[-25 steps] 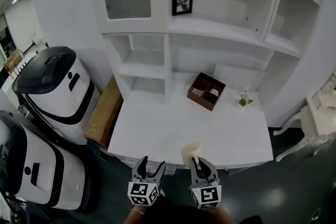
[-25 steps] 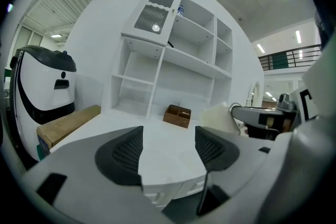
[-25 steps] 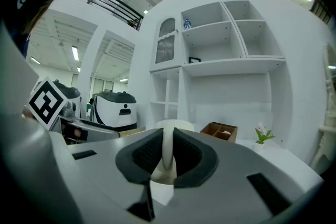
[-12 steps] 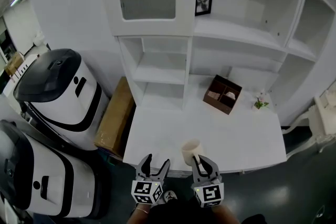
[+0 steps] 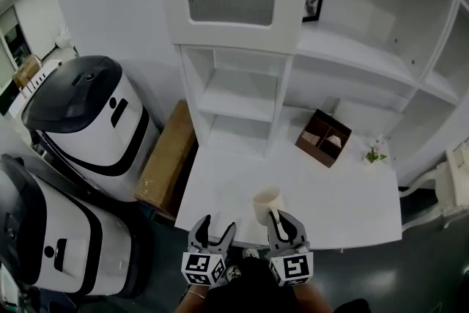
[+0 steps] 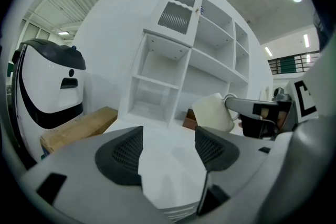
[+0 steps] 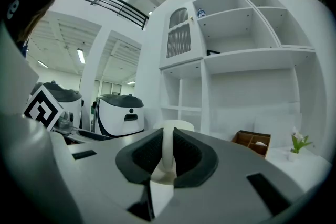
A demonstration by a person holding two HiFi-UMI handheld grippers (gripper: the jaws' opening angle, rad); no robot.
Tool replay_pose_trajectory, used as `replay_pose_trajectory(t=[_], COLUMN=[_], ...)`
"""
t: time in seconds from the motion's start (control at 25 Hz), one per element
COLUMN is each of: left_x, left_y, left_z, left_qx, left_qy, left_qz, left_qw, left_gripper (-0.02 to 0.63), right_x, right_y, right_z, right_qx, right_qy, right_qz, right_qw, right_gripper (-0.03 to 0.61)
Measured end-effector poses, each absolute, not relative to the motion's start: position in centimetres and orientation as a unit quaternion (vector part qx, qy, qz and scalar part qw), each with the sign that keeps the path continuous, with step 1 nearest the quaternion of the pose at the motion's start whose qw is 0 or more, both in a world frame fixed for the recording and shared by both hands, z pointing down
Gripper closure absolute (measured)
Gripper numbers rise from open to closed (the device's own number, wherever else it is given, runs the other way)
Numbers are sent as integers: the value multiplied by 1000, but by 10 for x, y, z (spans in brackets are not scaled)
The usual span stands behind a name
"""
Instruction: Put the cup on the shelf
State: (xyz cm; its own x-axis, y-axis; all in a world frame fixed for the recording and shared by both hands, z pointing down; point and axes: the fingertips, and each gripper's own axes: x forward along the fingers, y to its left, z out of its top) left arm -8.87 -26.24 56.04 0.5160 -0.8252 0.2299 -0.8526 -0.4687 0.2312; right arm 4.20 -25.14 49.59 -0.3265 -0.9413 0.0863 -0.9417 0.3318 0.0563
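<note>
**Cup held by its handle alone, short of the shelf**

The cup (image 5: 266,205) is in the air over the front edge of the table (image 5: 322,194), well short of the shelf (image 5: 238,95). The right gripper (image 5: 285,222) has its jaws clenched on the thin handle – the right gripper view shows the pads pressing that loop from both sides, with the cup's body out beyond them. The left gripper (image 5: 211,229) hangs just beside it with its jaws apart and nothing between them.

What could go wrong, as I judge it:
- The grip is on a narrow loop and the body hangs off to one side, so the cup may pivot or sag in the pads; the left gripper view shows it tilted.
- A slip here could drop it on the table's edge or past it to the floor.
- The shelf bays are framed by uprights and boards, so a swinging cup could knock one on the way in.
- Set down tilted, it may tip over once let go.
- A path to the right runs near the brown box (image 5: 323,138) and the plant (image 5: 376,155).

I can read no brand or label – the cup is plain. The gripper cubes carry only square black-and-white markers, and the machines (image 5: 88,113) on the left show black marks but no legible words.
</note>
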Motion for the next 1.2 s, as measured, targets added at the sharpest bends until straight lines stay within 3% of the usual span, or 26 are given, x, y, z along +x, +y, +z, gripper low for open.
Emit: replay_pose_trajectory(t=[1.2], left_x=[-128], left_y=[-355], left_z=[511], left_qx=[806], left_qy=[-578], left_qz=[2], left_qw=[131], left_gripper=[313], right_x=[7], right_y=[-444], right_z=[344], right_qx=[502], right_qy=[-851], right_qz=[-119], right_qw=[-95], right_gripper=[529])
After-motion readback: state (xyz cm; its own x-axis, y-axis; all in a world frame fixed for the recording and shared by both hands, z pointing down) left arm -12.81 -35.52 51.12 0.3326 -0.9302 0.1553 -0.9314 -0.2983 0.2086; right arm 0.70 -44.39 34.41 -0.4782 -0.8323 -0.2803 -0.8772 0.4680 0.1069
